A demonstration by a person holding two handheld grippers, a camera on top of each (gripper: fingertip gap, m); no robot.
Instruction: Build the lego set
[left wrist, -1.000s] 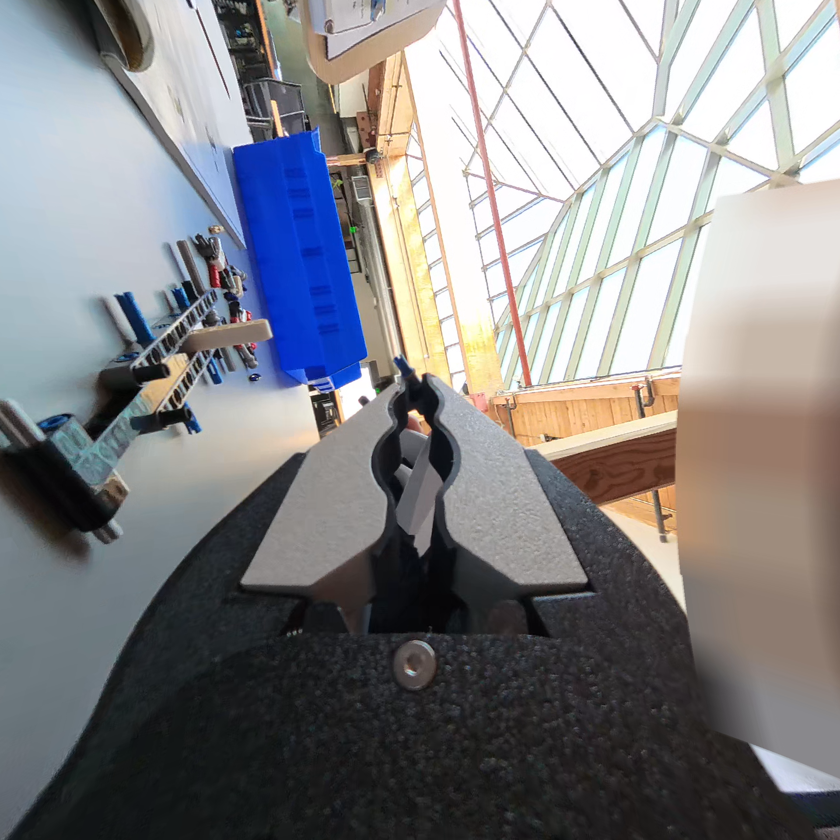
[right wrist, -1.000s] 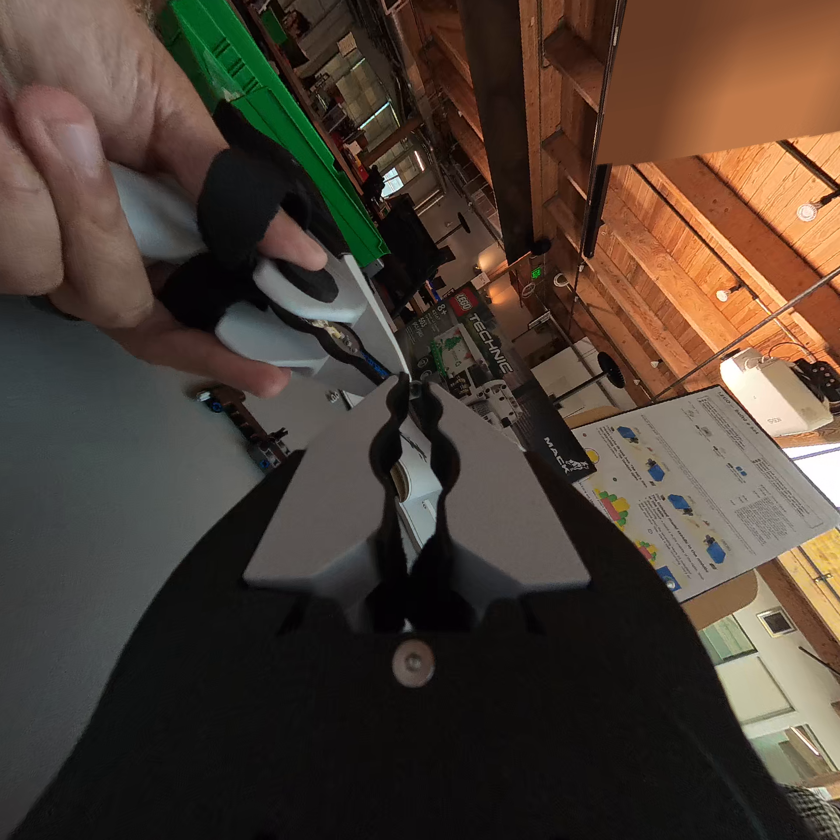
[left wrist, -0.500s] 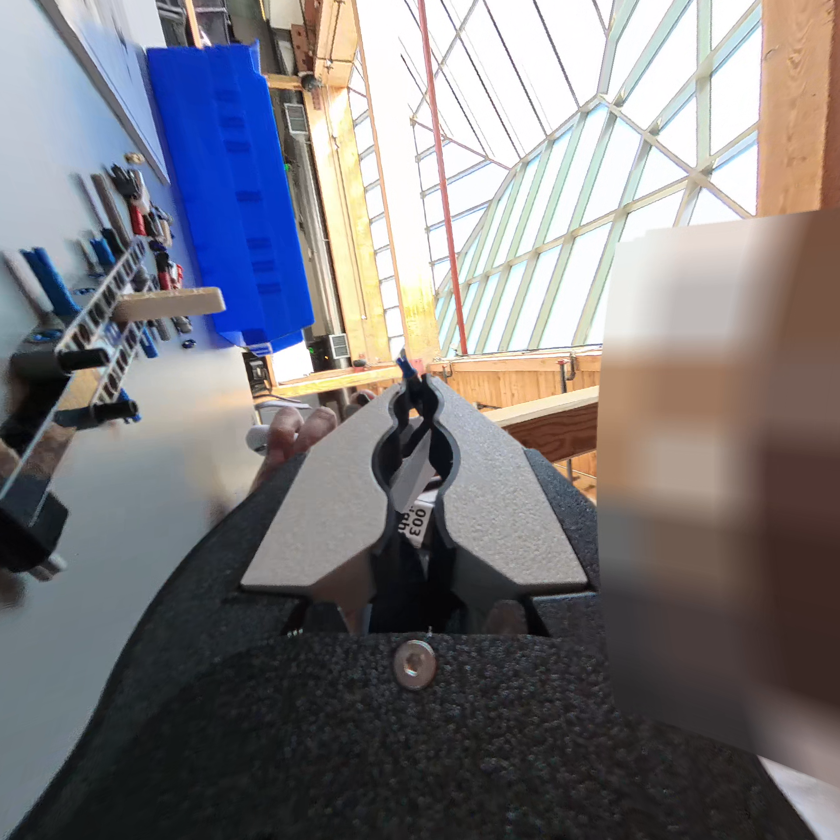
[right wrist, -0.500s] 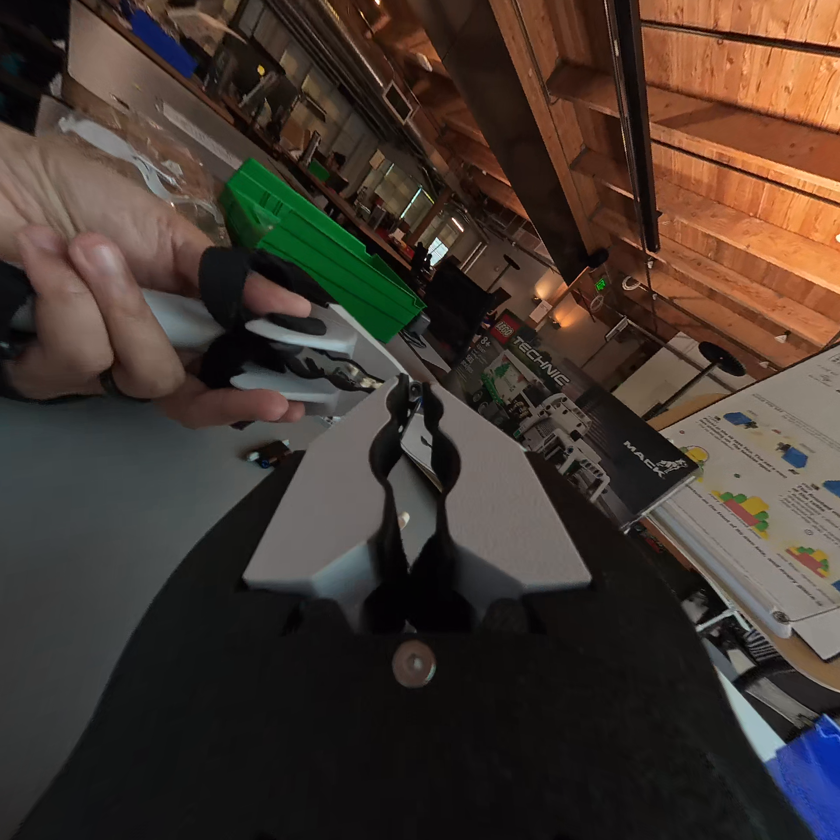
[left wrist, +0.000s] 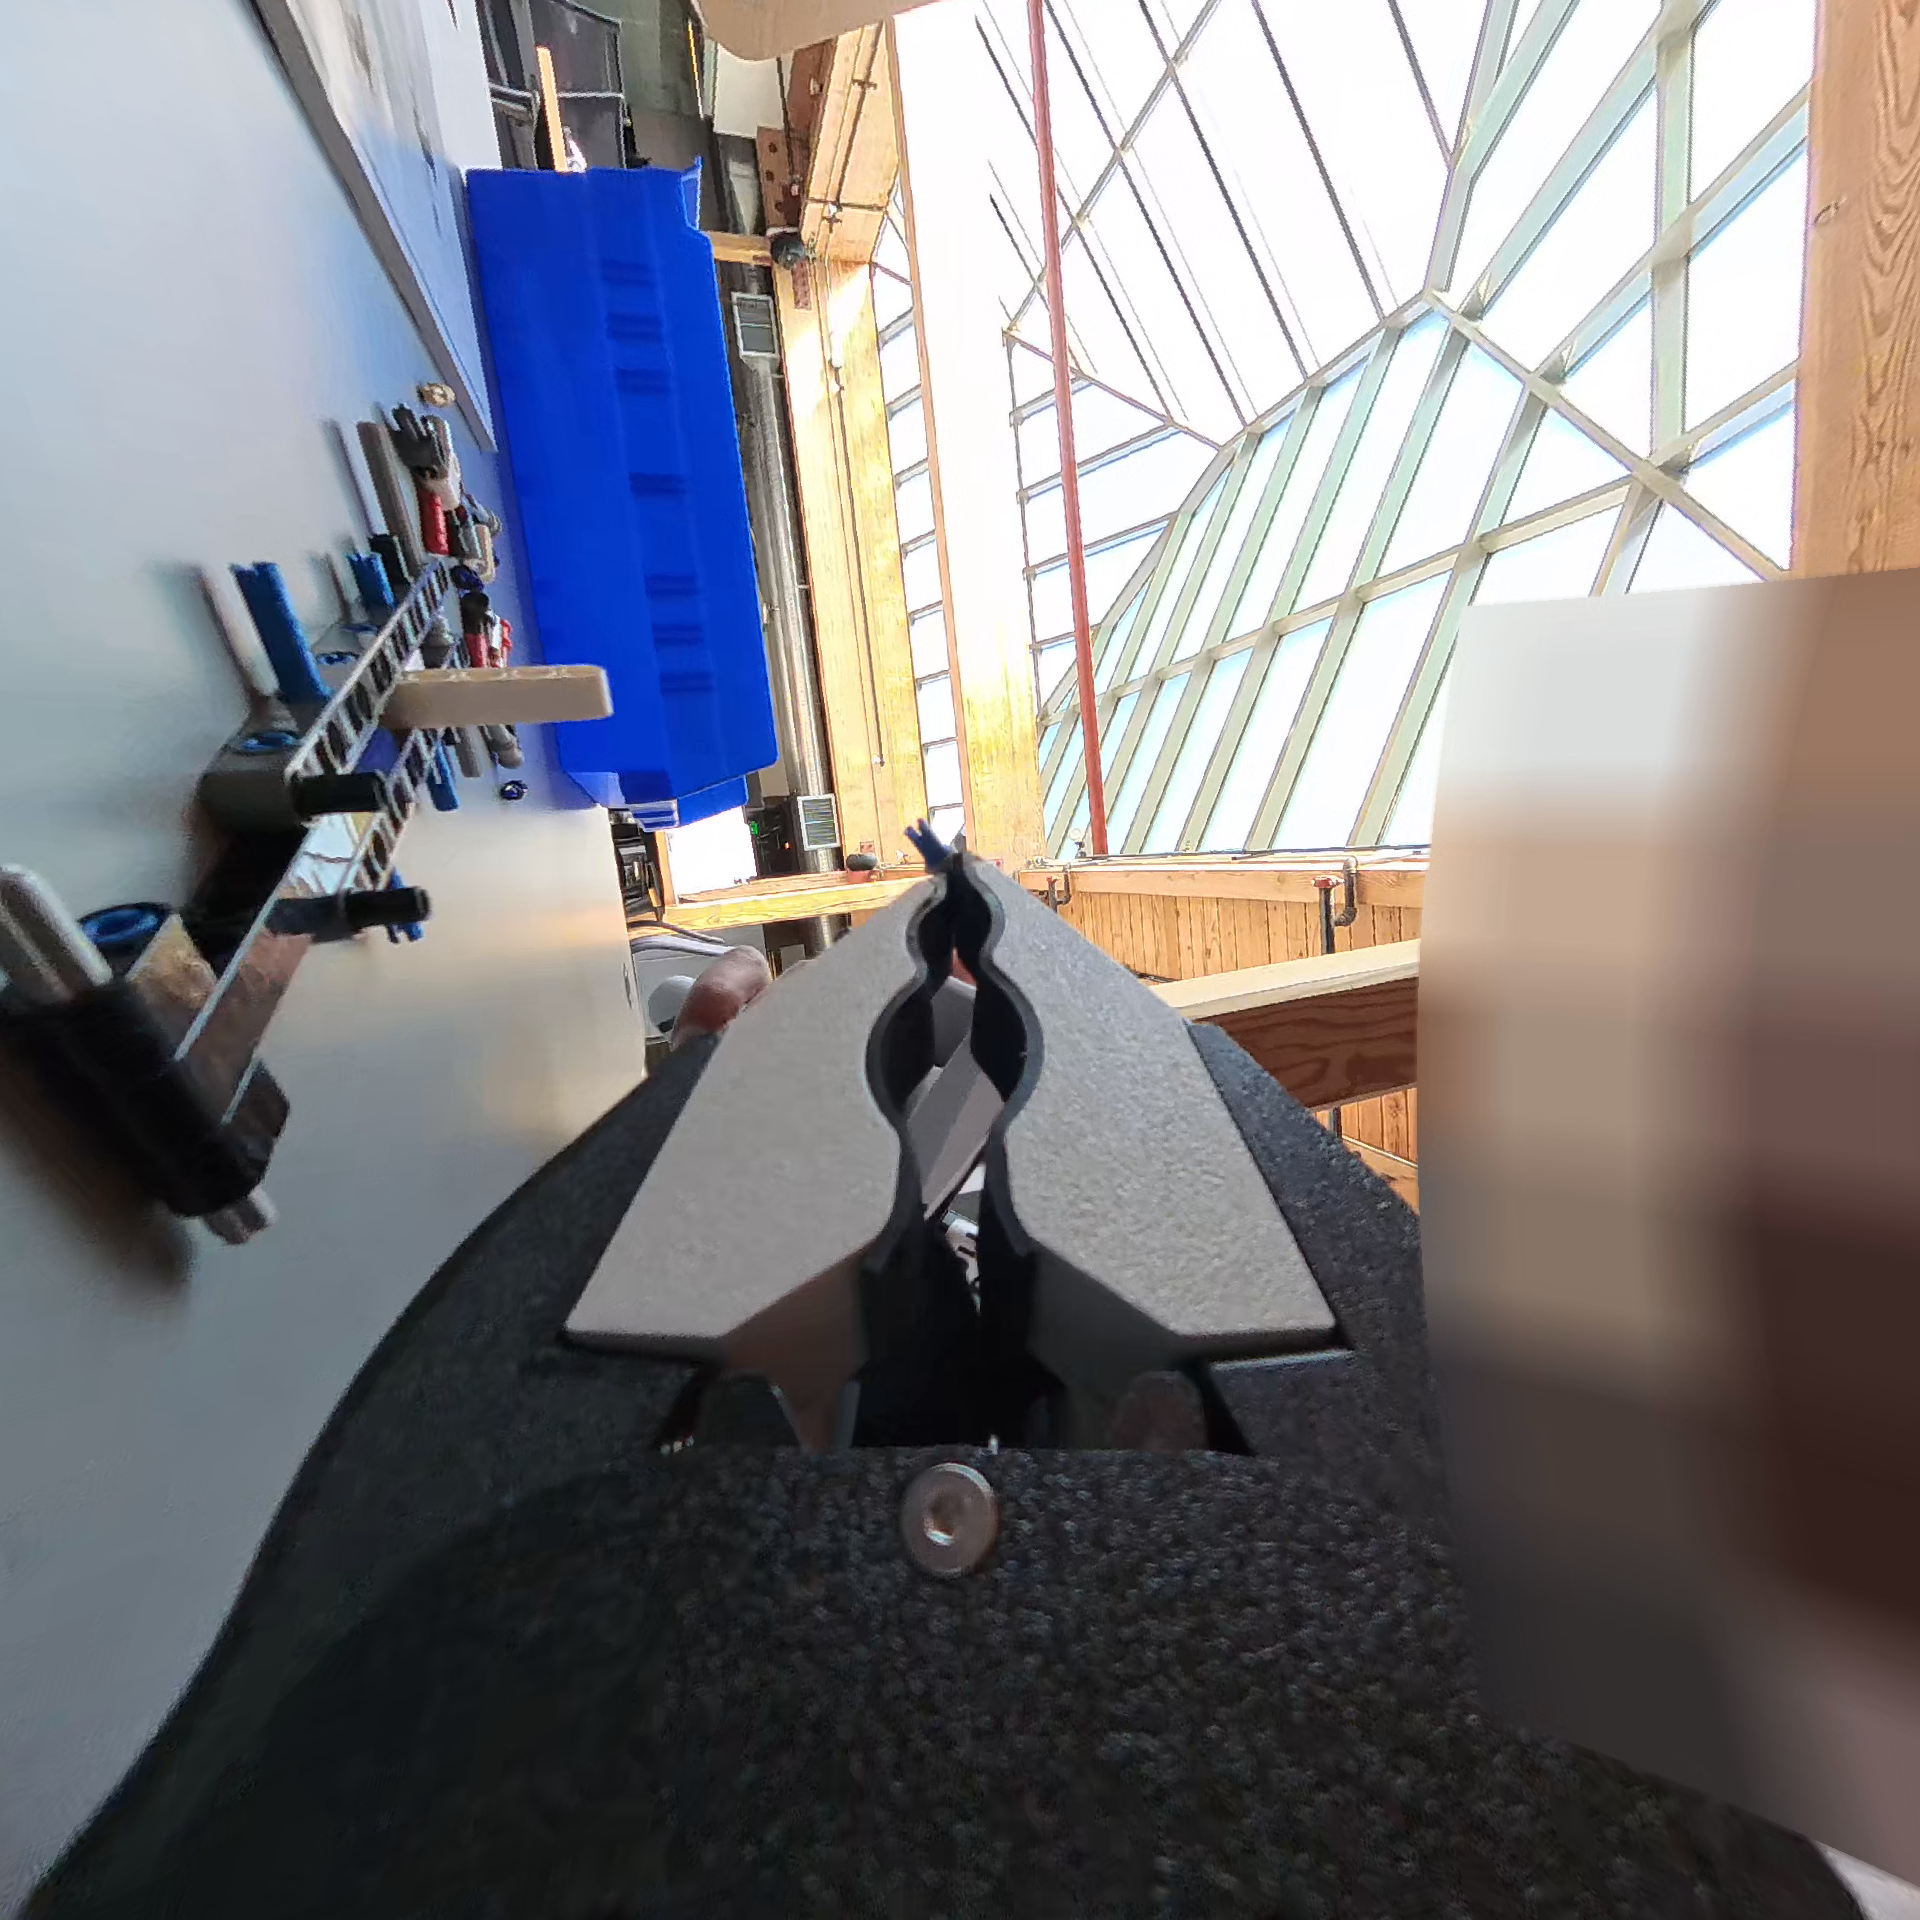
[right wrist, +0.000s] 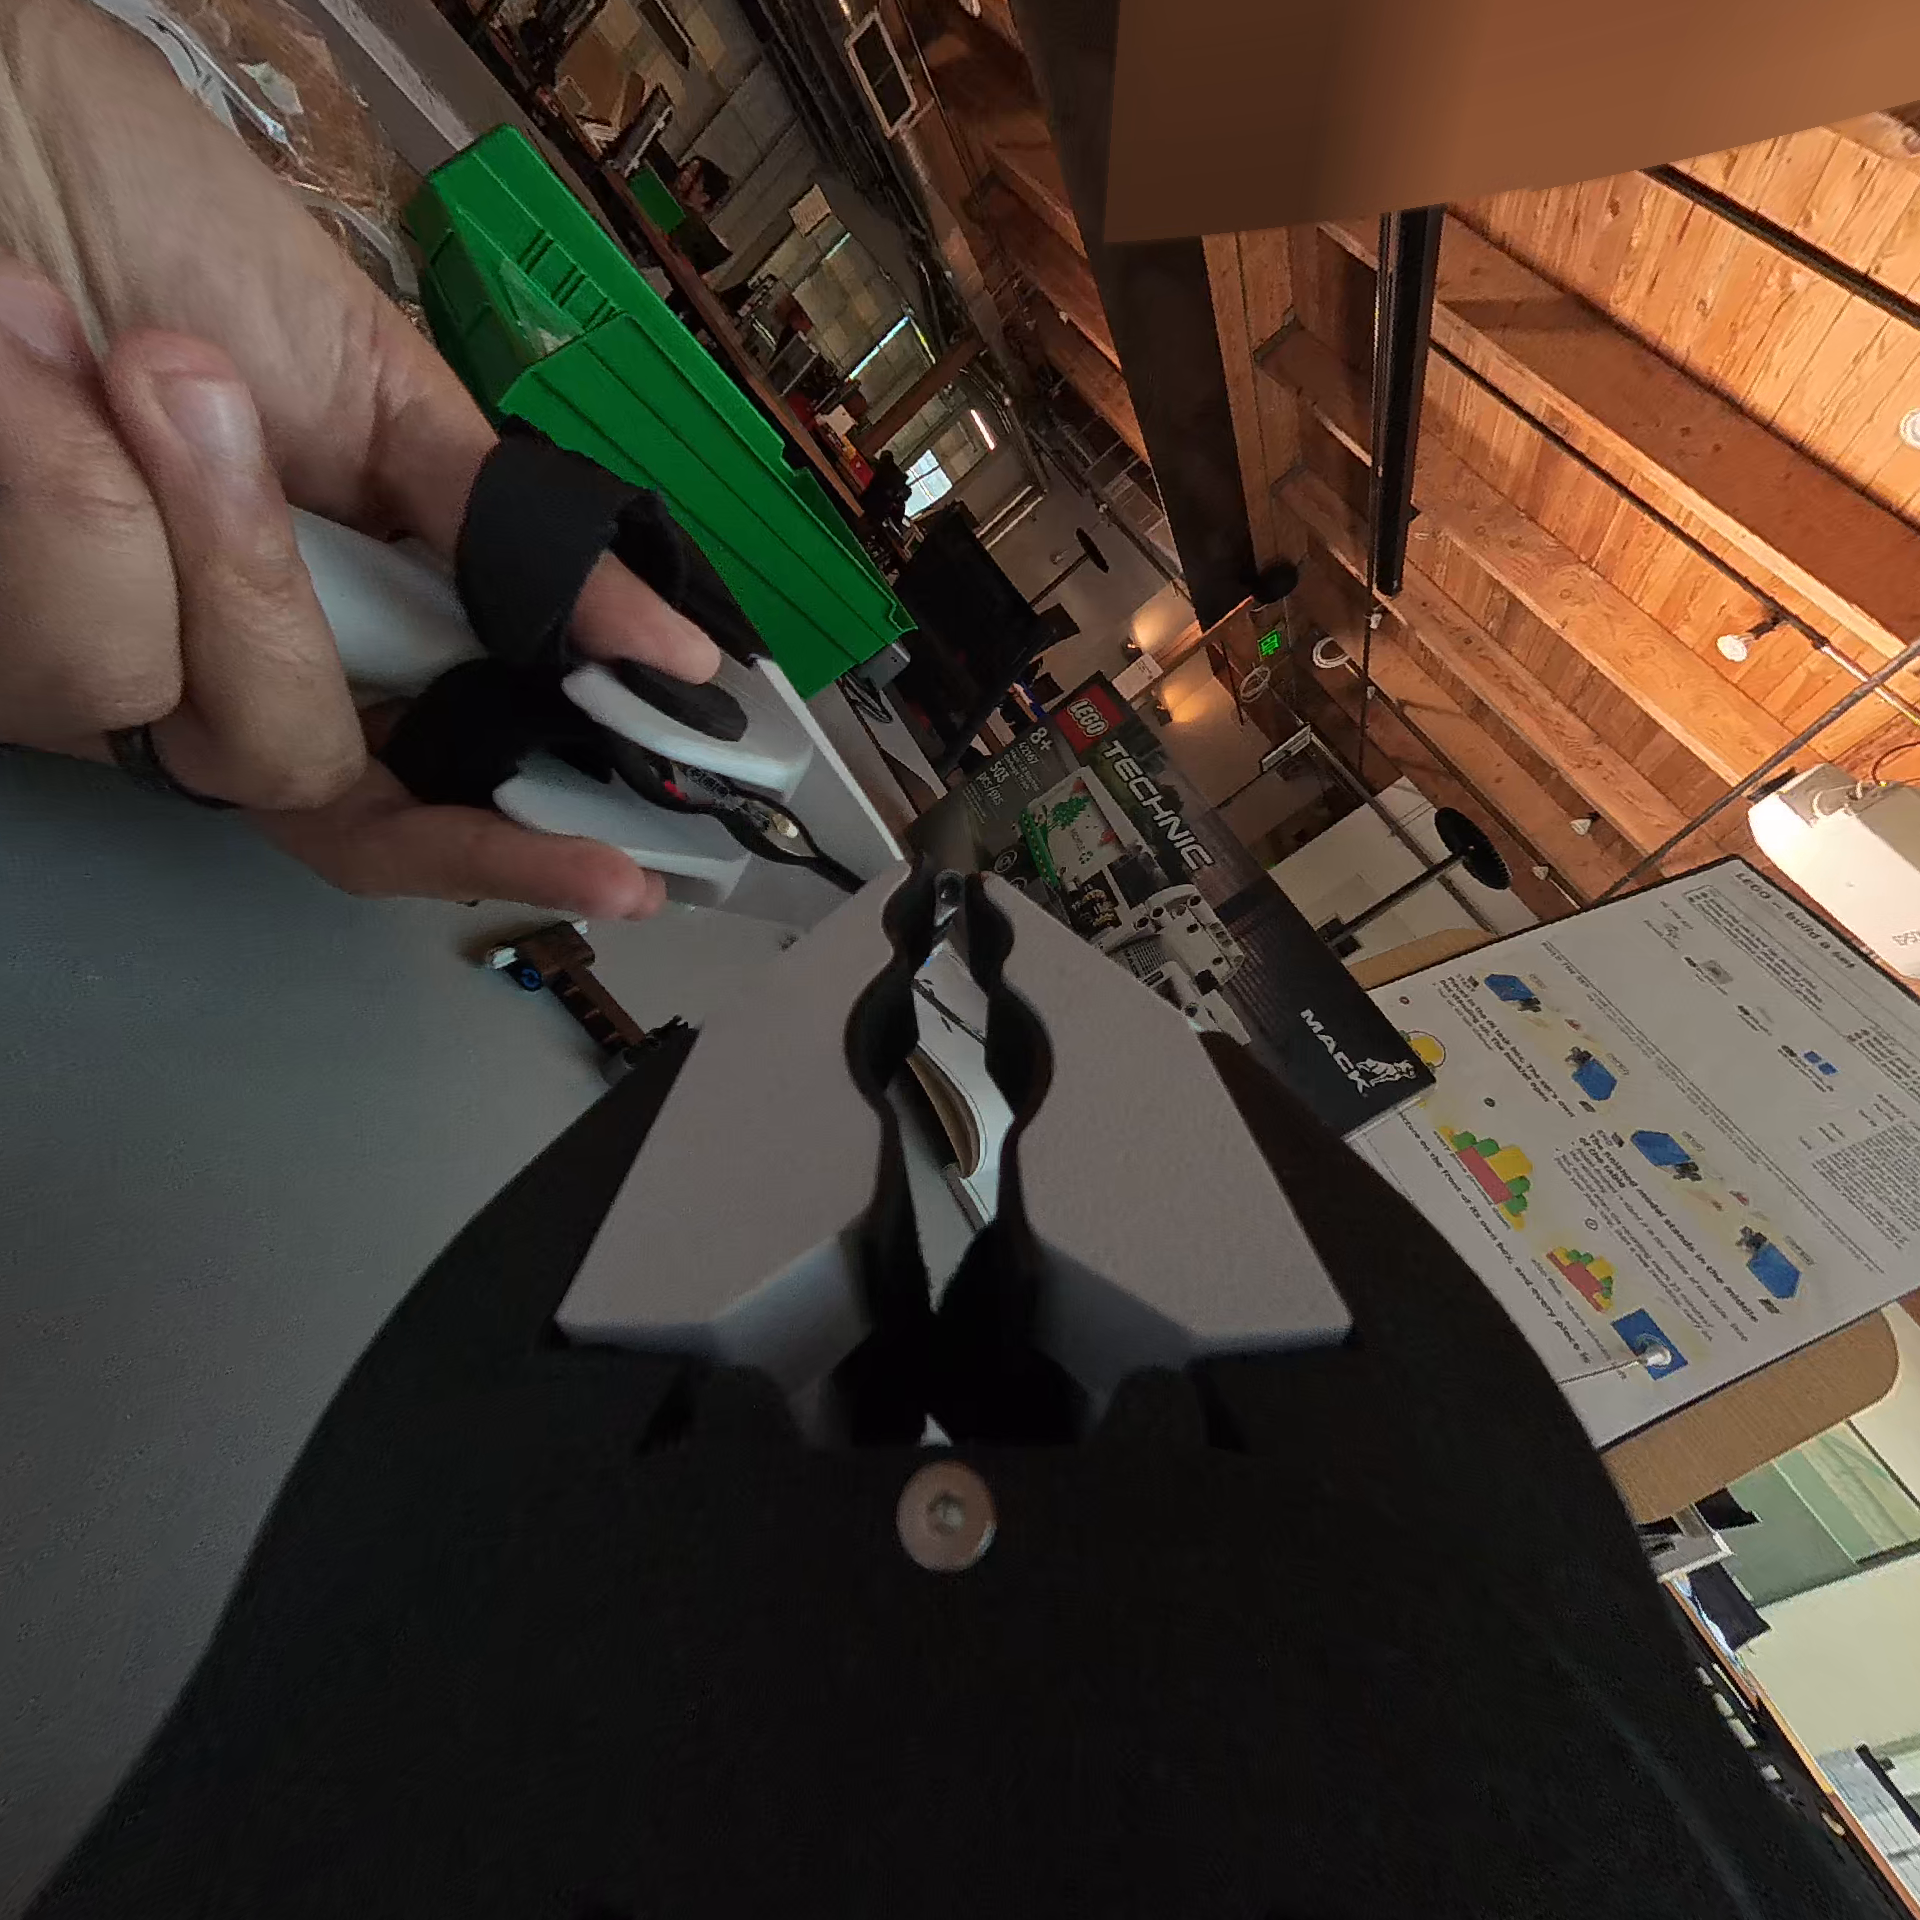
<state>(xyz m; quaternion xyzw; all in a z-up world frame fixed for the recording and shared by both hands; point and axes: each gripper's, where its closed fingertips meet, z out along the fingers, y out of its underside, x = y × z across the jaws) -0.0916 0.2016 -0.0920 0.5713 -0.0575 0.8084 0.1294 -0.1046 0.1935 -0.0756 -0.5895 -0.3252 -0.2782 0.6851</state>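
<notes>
My left gripper [left wrist: 951, 878] is shut on a small blue pin [left wrist: 928, 840] that sticks out past its tips, held in the air off the table. A partly built lego frame [left wrist: 343, 748] of grey beams with black pins and a tan beam lies on the grey table [left wrist: 156, 312] to the left. My right gripper [right wrist: 943, 896] is shut on a small dark grey piece [right wrist: 948, 886] at its tips. In the right wrist view the left gripper's white body [right wrist: 665, 769], held by a hand [right wrist: 208, 540], is just left of those tips.
A blue bin [left wrist: 623, 488] stands beyond several loose blue, red and grey parts [left wrist: 436, 520]. A green bin [right wrist: 644, 405], the set's box [right wrist: 1143, 883] and a printed instruction sheet [right wrist: 1662, 1122] stand behind. A small brown-and-blue part [right wrist: 561, 966] lies on the table. My two grippers' fingertips are within a few centimetres of each other.
Both views have swung as the hands turned. The hand with the left gripper sits closer to my right gripper's tips than half a second ago. Both grippers have stayed shut on their pieces.
</notes>
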